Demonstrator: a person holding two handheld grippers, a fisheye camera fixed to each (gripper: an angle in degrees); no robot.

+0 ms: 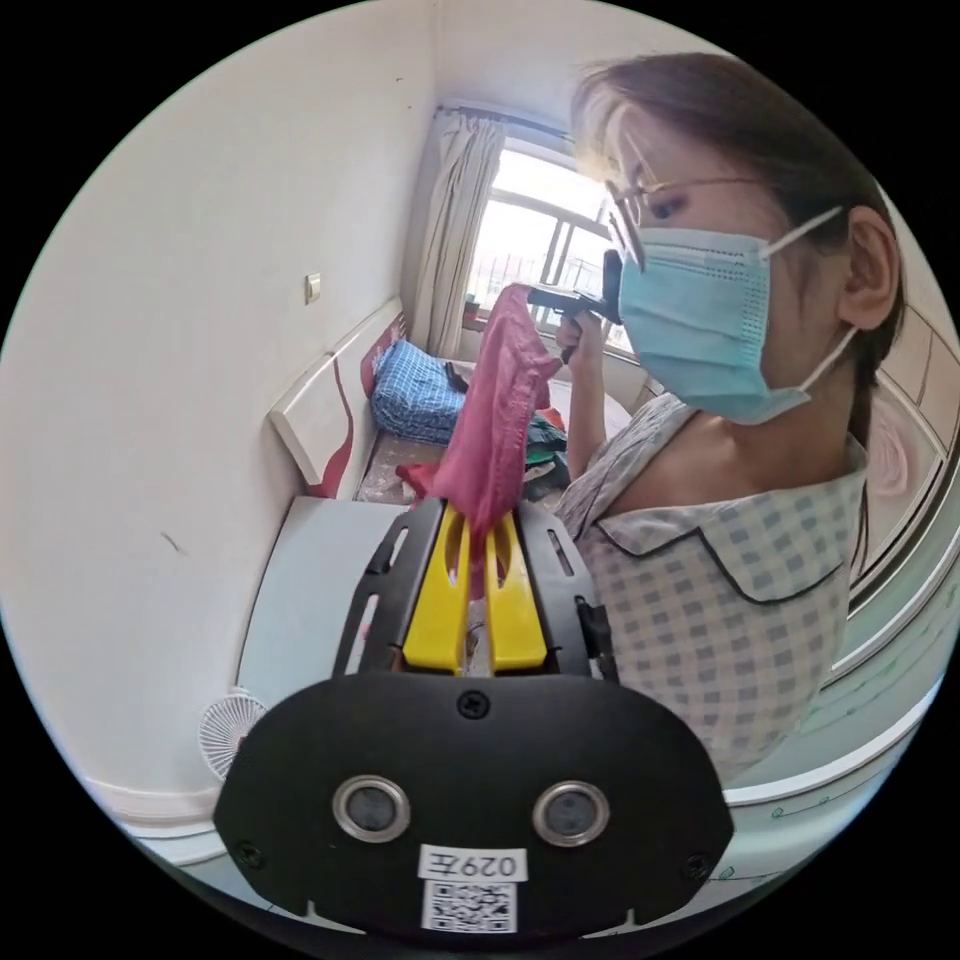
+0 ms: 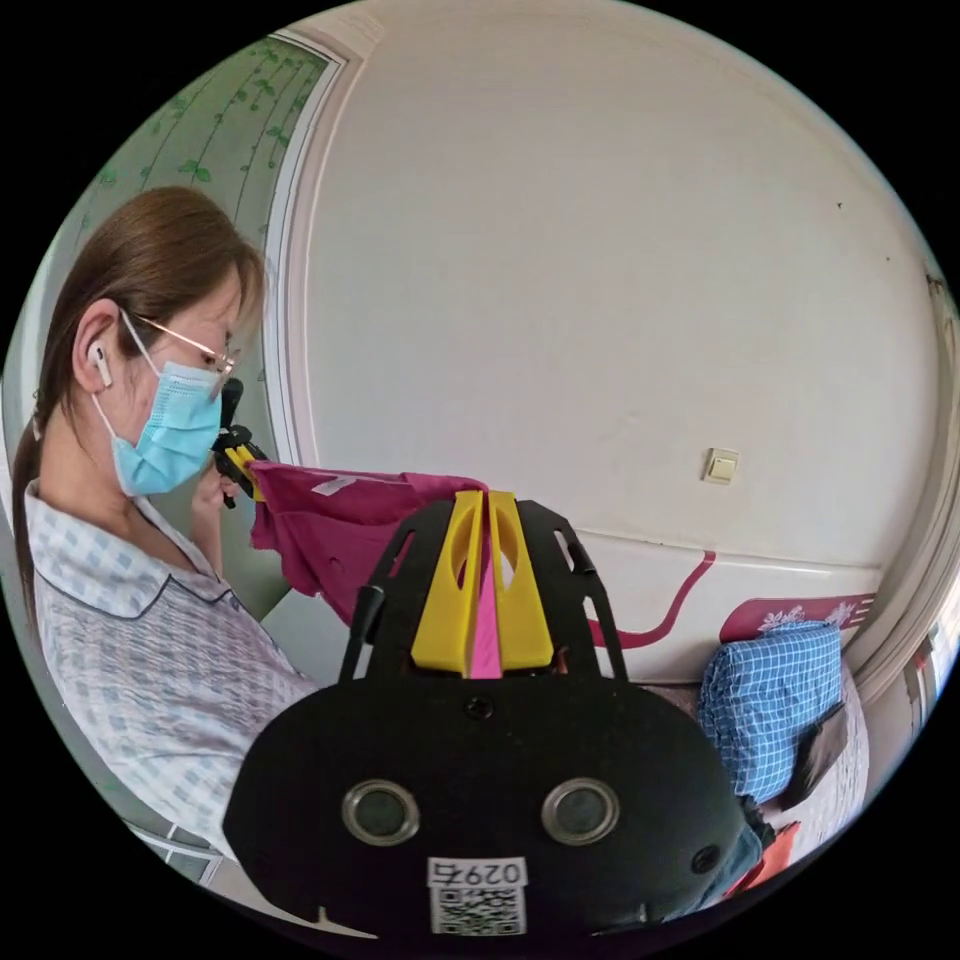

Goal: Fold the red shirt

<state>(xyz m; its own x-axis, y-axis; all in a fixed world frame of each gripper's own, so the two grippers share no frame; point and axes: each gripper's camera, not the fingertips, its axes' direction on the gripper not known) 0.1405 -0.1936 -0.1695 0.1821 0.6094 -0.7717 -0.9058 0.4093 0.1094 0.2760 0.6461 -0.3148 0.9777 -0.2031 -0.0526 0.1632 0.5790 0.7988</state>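
The red shirt (image 2: 330,530) hangs in the air, stretched lengthwise between both tongs. The left tongs (image 1: 478,530) and right tongs (image 2: 485,545) each are closed on one end of it, far above the bed (image 1: 400,470)

Riding on opposite grippers, facing each other closely along the stretched red shirt (image 1: 495,420); sharing person at three/nine o'clock.

Left gripper view: the shirt (image 1: 497,420) stretches from the near left gripper (image 1: 480,535), whose jaws close on its near end, to the far right gripper (image 1: 575,300). The person (image 1: 720,560) stands to the right of the shirt. Behind it lies a bed (image 1: 385,470) bearing a folded quilt (image 1: 415,392) against the headboard (image 1: 320,410); the window (image 1: 540,240) is farthest.

Right gripper view: the right gripper (image 2: 486,510) clamps the shirt (image 2: 330,540); the left gripper (image 2: 240,455) holds its far end, left, beside the person (image 2: 150,600). The quilt (image 2: 765,700) lies to the right, below the wall switch (image 2: 721,466).
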